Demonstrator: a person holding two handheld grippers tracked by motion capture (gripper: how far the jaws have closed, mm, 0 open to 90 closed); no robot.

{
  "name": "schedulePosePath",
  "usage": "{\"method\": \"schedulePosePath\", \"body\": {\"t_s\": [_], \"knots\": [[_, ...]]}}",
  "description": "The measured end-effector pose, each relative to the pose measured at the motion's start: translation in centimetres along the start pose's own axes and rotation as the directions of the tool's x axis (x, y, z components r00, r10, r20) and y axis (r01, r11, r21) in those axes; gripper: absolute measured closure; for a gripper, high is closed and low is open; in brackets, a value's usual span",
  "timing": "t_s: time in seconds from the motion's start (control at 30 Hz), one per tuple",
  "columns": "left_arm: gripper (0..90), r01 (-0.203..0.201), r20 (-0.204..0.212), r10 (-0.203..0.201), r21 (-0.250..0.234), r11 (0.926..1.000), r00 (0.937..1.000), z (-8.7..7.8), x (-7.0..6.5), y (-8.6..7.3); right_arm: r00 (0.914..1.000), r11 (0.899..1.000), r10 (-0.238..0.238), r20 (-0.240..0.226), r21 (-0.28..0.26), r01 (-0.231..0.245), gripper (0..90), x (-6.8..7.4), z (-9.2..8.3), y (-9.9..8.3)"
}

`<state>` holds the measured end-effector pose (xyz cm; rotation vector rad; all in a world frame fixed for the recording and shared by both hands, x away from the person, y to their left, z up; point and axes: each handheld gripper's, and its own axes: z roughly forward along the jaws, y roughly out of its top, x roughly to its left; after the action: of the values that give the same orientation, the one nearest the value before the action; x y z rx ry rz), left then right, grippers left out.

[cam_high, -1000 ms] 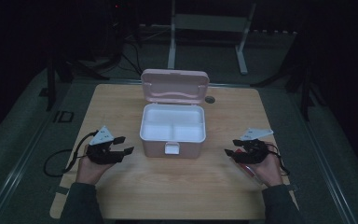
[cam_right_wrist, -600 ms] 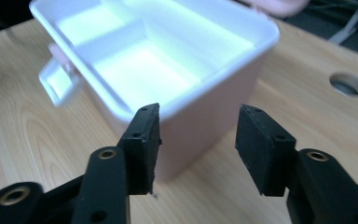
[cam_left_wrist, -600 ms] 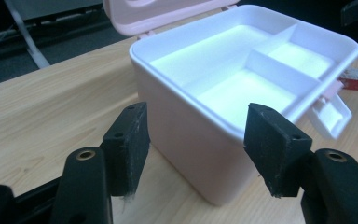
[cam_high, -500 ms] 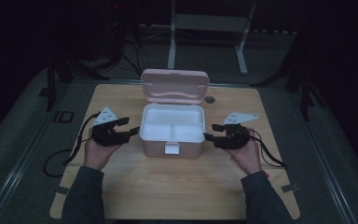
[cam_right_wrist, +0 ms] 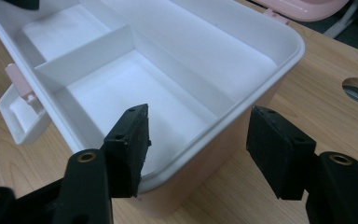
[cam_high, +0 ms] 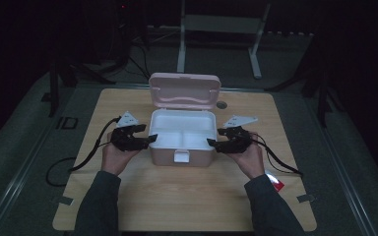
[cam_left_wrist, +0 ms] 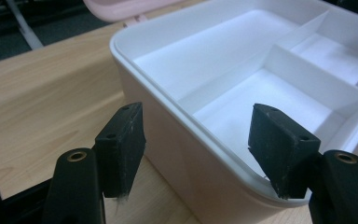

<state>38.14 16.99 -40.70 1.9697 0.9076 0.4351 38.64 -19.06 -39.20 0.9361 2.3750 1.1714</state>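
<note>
Pink lunch box [cam_high: 181, 142] sits mid-desk [cam_high: 187, 206], lid [cam_high: 184, 91] hinged up at the back, white tray inside bare. Left tongs [cam_high: 150, 138] and right tongs [cam_high: 210, 142] have just been opening; both stand wide, each straddling a side wall of the box, one pad inside the rim, one outside, pads not pressing. Likely risk: squeezing one wall only, so the light box tilts or skids; uneven timing between hands would twist it, and the raised lid could flop shut. Front latch [cam_high: 181, 156] small and dim. Tray corners cut off in gripper views; room beyond desk too dark to read.
</note>
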Motion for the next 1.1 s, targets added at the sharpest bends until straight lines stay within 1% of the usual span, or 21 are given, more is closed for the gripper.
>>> {"method": "schedulePosePath", "body": {"t_s": [0.1, 0.17, 0.27, 0.37, 0.53, 0.57, 0.67, 0.73, 0.77, 0.9, 1.1], "knots": [[36.2, 0.001, 0.012, -0.001, 0.009, 1.0000, 0.9999, 0.4, -0.1, 0.0, 0.9998, 1.000, 0.017, -0.011, -0.003, -0.017, 38.7, -0.2, 0.0, -0.1], [38.6, 0.006, 0.029, -0.006, 0.013, 0.9999, 0.9996, 0.6, -0.1, 0.1, 0.9993, 1.000, 0.026, -0.026, -0.007, -0.027, 38.7, -0.4, 0.0, -0.2], [39.9, 0.016, 0.032, -0.016, 0.020, 0.9997, 0.9994, 0.9, 0.0, 0.1, 0.9990, 1.000, 0.025, -0.037, -0.010, -0.025, 38.8, -0.5, -0.1, -0.3], [40.4, 0.012, 0.027, -0.013, 0.030, 0.9995, 0.9996, 0.9, -0.1, 0.0, 0.9988, 1.000, 0.023, -0.044, -0.007, -0.024, 39.0, -0.5, 0.0, -0.3], [40.5, 0.014, 0.031, -0.015, 0.031, 0.9994, 0.9994, 1.0, -0.3, 0.1, 0.9983, 1.000, 0.022, -0.053, -0.002, -0.022, 39.0, -0.6, -0.1, -0.3], [40.6, 0.015, 0.036, -0.016, 0.033, 0.9994, 0.9992, 1.1, -0.4, 0.1, 0.9984, 1.000, 0.019, -0.054, 0.001, -0.019, 38.9, -0.6, -0.2, -0.4], [40.5, 0.004, 0.031, -0.006, 0.042, 0.9991, 0.9995, 1.2, -0.7, 0.3, 0.9983, 1.000, 0.022, -0.054, 0.001, -0.022, 38.9, -0.7, -0.4, -0.6], [40.6, 0.004, 0.031, -0.006, 0.042, 0.9991, 0.9995, 1.2, -0.7, 0.3, 0.9982, 1.000, 0.024, -0.055, 0.002, -0.024, 38.9, -0.7, -0.4, -0.6], [40.5, 0.000, 0.031, -0.002, 0.045, 0.9990, 0.9995, 1.3, -1.1, 0.4, 0.9985, 1.000, 0.019, -0.051, 0.007, -0.019, 38.8, -0.8, -0.7, -0.7], [40.5, 0.000, 0.032, -0.001, 0.044, 0.9990, 0.9995, 1.4, -1.6, 0.4, 0.9983, 1.000, 0.024, -0.053, 0.003, -0.024, 38.8, -1.0, -1.0, -1.0], [40.3, 0.021, 0.045, -0.023, 0.042, 0.9989, 0.9987, 1.6, -2.1, 0.3, 0.9970, 0.999, 0.036, -0.069, -0.002, -0.036, 38.6, -1.3, -1.5, -1.6]]}}
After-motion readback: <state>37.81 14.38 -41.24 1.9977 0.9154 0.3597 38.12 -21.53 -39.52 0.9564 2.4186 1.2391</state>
